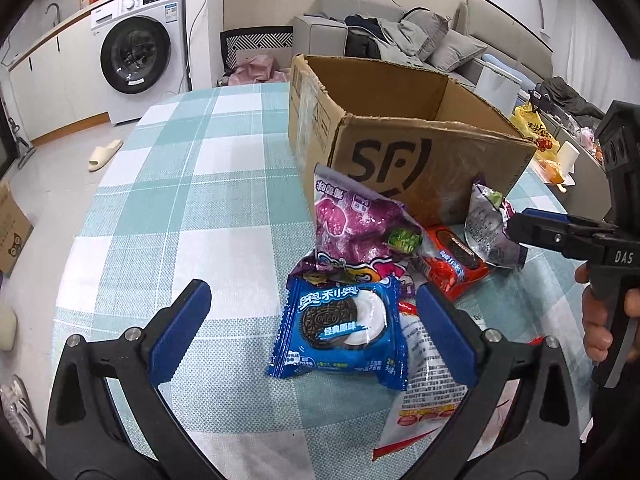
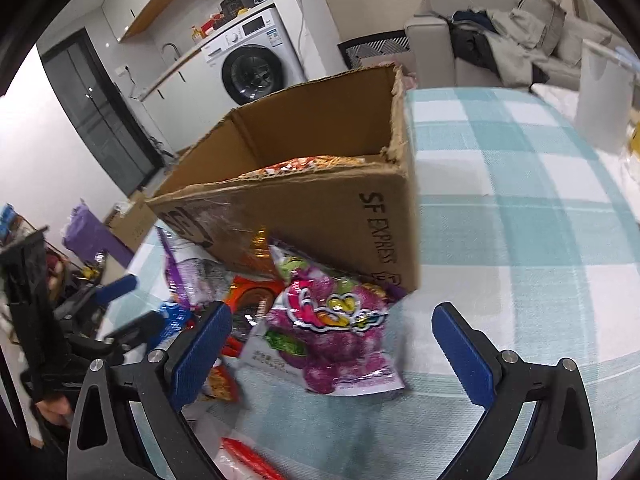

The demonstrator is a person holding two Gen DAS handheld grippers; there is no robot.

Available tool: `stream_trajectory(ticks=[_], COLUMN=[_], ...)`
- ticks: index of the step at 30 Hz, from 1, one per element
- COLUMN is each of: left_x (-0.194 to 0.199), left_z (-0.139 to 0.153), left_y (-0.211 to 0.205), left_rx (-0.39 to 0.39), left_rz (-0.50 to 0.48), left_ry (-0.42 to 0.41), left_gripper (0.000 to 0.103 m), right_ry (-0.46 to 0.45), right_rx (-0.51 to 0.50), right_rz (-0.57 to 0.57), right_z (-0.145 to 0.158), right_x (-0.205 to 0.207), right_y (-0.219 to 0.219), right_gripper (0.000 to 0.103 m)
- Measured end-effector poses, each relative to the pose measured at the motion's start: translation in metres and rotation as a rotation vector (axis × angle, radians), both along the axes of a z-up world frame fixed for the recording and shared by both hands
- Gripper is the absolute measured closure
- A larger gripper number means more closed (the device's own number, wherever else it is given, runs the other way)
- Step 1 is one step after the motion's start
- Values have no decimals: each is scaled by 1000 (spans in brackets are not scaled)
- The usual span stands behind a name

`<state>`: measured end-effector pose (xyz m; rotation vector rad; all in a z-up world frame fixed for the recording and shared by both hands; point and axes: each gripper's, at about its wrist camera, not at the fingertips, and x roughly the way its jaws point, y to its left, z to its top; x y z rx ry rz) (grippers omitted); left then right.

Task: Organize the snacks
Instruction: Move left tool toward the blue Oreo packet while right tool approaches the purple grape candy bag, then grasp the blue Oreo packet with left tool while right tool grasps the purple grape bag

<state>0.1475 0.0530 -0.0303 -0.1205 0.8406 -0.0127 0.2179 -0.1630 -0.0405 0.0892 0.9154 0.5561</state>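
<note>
An open cardboard box (image 1: 400, 148) stands on the checked tablecloth, and red-orange packets (image 2: 304, 164) show inside it. In front of it lies a pile of snacks. A blue Oreo packet (image 1: 340, 332) lies flat between the fingers of my open left gripper (image 1: 312, 320), untouched. Behind it a purple candy bag (image 1: 360, 228) leans up, beside a red Oreo packet (image 1: 452, 260) and a white-and-red packet (image 1: 424, 384). My right gripper (image 2: 332, 340) is open, and another purple candy bag (image 2: 332, 336) lies between its fingers. From the left wrist view, the right gripper (image 1: 520, 226) comes in from the right, at a silver-backed bag (image 1: 486, 220).
The tablecloth (image 2: 520, 208) is bare to the right of the box and left of the pile. A white cylinder (image 2: 604, 96) and a yellow bag (image 1: 534, 124) stand at the table's far right. A washing machine (image 1: 136, 56), a sofa (image 1: 400, 28) and a slipper (image 1: 104, 154) are beyond.
</note>
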Motion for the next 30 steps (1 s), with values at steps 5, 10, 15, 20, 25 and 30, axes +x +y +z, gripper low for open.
stream_trajectory(ticks=[5,10,15,20,25,30], left_x=[2,5,8,11,8,6], left_z=[-6,-14,-20,-27,-23,-21], left_y=[1,5,11,6,-1,-5], left_rx=[-10,-28,-75,-84,-72,-60], left_rz=[-3,-9,-13,-46,-77,-85], left_ry=[27,41,69,99,73,63], left_gripper=[1,1,15,39,54,56], right_ry=[6,52,61,75,82,79], right_rx=[7,41,57,63,66,60], right_rz=[-11,-35,-34,-16,15,21], right_z=[-4,-14,-17,-23,-28,-28], right_x=[2,10,14,15,16,18], right_y=[0,-6,-7,-1,6,8], right_gripper=[1,6,6,8,13,15])
